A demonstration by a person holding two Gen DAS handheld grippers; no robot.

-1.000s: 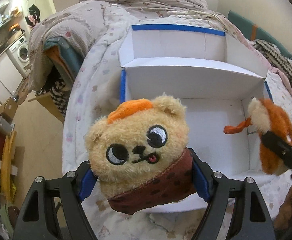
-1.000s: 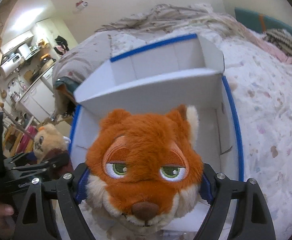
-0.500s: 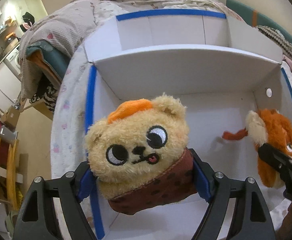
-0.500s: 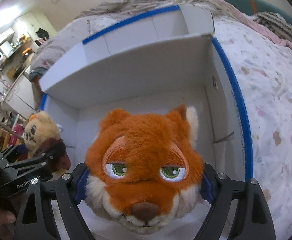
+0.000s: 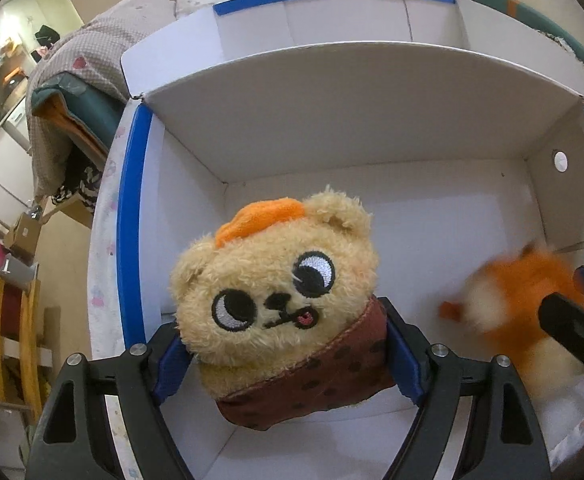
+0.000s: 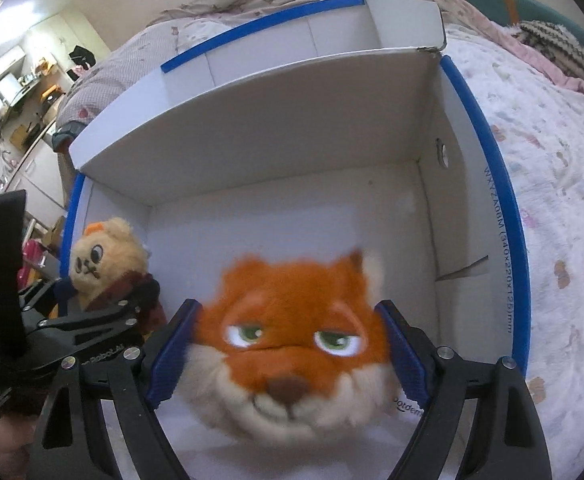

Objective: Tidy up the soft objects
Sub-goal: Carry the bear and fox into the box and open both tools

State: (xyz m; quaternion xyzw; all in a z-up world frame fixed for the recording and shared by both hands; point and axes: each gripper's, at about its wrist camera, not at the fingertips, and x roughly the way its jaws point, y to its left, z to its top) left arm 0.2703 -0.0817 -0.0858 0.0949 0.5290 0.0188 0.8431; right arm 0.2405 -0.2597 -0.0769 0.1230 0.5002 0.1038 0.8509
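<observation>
My left gripper (image 5: 287, 364) is shut on a tan plush bear (image 5: 275, 292) with an orange cap and brown scarf, held inside the left part of a white cardboard box (image 5: 356, 128) with blue-taped edges. My right gripper (image 6: 287, 352) has its jaws spread; the orange fox plush (image 6: 292, 340) sits blurred between them, lower than before, with a gap at each pad. The fox also shows blurred at the right of the left wrist view (image 5: 524, 300). The bear (image 6: 103, 256) and left gripper show at the left of the right wrist view.
The box (image 6: 488, 216) lies on a bed with a pale patterned quilt (image 6: 552, 160). Its back flap stands up behind. A crumpled blanket (image 5: 91, 52) lies beyond the box. A kitchen area (image 6: 7, 96) is far left.
Both grippers moved forward and down into the box with their plush toys. The right gripper's jaws have widened and the fox has dropped lower between them, blurred by motion.
</observation>
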